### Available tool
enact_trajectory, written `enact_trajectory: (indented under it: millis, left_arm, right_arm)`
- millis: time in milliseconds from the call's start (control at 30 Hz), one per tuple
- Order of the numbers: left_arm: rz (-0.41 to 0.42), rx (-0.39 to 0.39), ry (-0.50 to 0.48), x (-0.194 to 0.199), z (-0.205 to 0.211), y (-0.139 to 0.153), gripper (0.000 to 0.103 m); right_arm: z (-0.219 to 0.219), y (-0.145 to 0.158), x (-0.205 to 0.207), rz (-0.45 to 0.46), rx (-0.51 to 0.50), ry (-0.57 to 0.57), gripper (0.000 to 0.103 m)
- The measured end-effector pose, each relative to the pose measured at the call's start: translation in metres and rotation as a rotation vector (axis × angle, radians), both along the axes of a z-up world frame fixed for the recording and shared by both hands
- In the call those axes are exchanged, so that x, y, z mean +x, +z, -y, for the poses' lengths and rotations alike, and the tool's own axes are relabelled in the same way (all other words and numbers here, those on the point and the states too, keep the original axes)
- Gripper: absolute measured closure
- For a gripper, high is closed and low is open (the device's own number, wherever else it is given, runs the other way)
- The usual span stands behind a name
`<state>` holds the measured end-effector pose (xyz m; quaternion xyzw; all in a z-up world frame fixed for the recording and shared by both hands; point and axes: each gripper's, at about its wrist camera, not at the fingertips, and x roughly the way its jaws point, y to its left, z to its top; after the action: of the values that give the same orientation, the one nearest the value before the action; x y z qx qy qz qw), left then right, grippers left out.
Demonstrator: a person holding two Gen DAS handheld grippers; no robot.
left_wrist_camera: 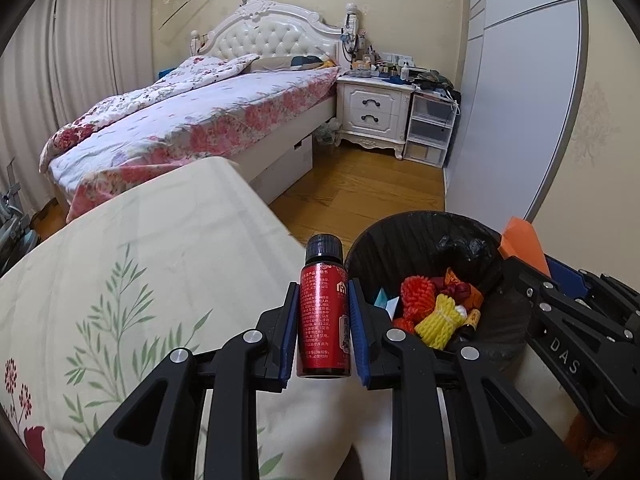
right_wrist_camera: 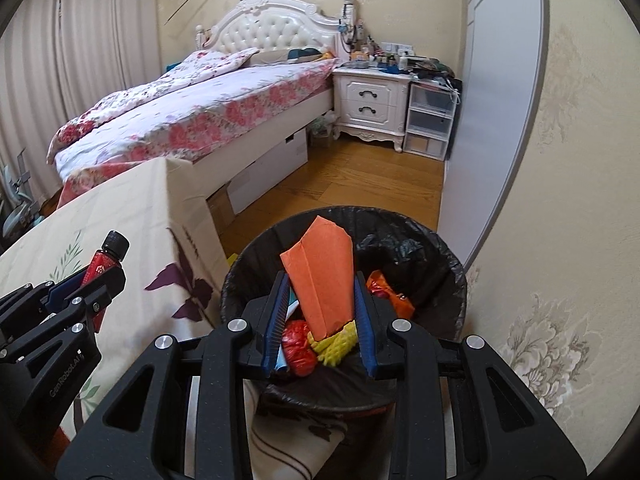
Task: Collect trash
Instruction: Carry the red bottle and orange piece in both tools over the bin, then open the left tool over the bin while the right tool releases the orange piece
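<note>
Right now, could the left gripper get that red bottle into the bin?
Probably yes. The left gripper grips the red bottle just beside the bin, whose mouth lies open. The right gripper, holding orange paper over it, may crowd the way.

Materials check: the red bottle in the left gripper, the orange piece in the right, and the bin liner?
Red bottle: probably glass or rigid plastic under a glossy printed red label; ribbed black cap looks plastic. Orange piece: matte folded paper or thin card, with sharp creases. Bin liner: thin black plastic film, crinkled and shiny, folded over the rim.
</note>
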<state>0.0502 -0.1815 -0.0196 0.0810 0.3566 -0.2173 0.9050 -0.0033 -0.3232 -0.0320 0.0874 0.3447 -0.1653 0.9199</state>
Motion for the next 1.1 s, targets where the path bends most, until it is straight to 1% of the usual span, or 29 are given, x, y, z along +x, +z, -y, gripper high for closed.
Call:
enact_trajectory:
  millis: [467,733,967,1033,1067,1100]
  left_arm:
    - [0.003,0.048,-0.053,0.032,0.051,-0.014,0.078]
    - [-0.011,0.061,-0.063,0.046,0.066,-0.018,0.078]
    - [-0.017,0.073,-0.073,0.048,0.074,-0.022,0.078]
    - [-0.021,0.08,-0.077,0.049,0.075,-0.023,0.072]
    - [-0.022,0.083,-0.076,0.049,0.075,-0.024,0.062]
    - [-0.021,0.081,-0.075,0.05,0.076,-0.023,0.056]
  right_arm:
    - [0.032,-0.014,0.024,-0.002,0.019,-0.07,0.072]
    - [0.047,-0.024,0.033,-0.011,0.036,-0.104,0.072]
    - [0.053,-0.029,0.036,-0.021,0.041,-0.122,0.071]
    - [0.054,-0.029,0.038,-0.023,0.039,-0.126,0.071]
    - [0.054,-0.03,0.038,-0.023,0.038,-0.129,0.071]
    - [0.054,-0.03,0.038,-0.025,0.039,-0.13,0.07]
